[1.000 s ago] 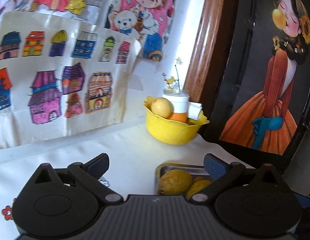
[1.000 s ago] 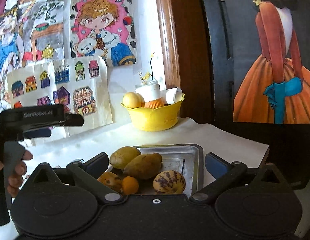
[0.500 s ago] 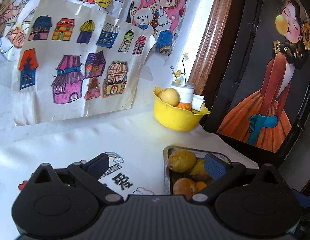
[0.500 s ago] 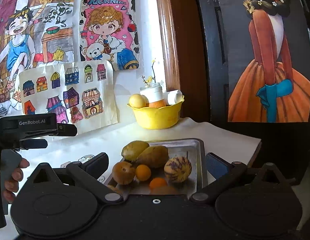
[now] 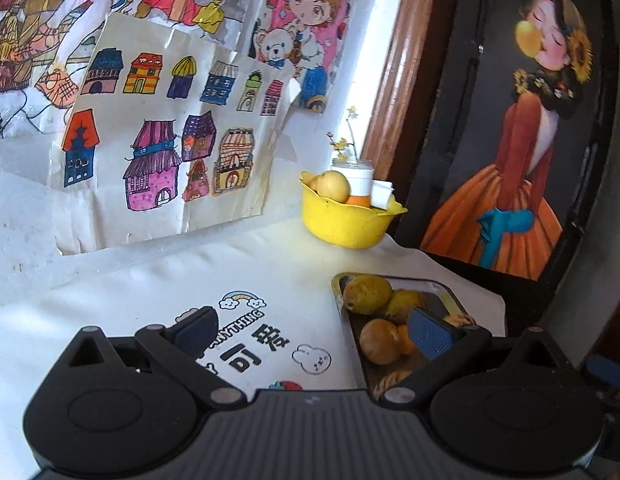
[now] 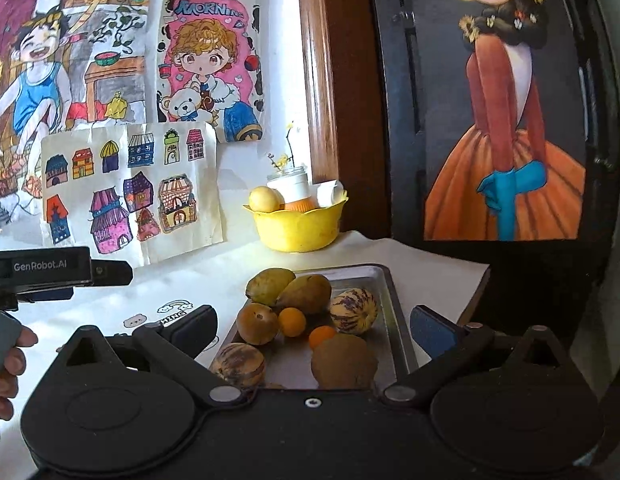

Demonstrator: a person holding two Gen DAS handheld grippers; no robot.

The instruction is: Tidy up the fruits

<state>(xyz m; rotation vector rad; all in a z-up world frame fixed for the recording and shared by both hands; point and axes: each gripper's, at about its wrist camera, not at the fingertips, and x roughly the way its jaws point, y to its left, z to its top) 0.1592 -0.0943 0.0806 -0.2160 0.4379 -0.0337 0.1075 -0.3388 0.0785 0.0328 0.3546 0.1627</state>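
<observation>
Fruit stock, all loose on the metal tray [image 6: 392, 304], none gripped:
- 2 elongated yellow-green fruits [image 6: 269, 286] & [image 6: 308, 293], back of tray, touching. Long axes run roughly left-right w/ a slight diagonal, pointed ends toward the tray's far right. Best grip is likely across the short axis.
- Striped round melon-type fruit [image 6: 353, 310], right-centre, near the tray's right wall. No useful long axis.
- Brown round fruit [image 6: 257, 323], left-centre, w/ small orange [image 6: 292, 321] just beside it.
- 2nd small orange [image 6: 322, 335], tucked against a big brown fruit [image 6: 344, 362] at the near edge.
- 2nd striped fruit [image 6: 238, 364], near-left corner, partly hidden by your tool body.

Why piled: looks like an unsorted heap, so the tray is prob. the source. Yellow bowl [image 6: 300, 226] sits behind it by the wall, well apart, already holding a pale round fruit [image 6: 264, 199], a white jar & a paper roll; may be the destination, can't confirm.

Your tools:
- Right gripper [image 6: 312, 326]: fingers spread wide, empty, hovering over the tray's near end and straddling most of its width. Reads as a pre-pick stance.
- Left gripper [image 5: 310, 330]: also wide apart, empty, over the printed tablecloth [image 5: 150, 280] at the tray's left edge; its right pad overlaps the tray in view. Prob. waiting its turn.

Surround: kids' drawings taped on the wall, dark framed painting at right.
</observation>
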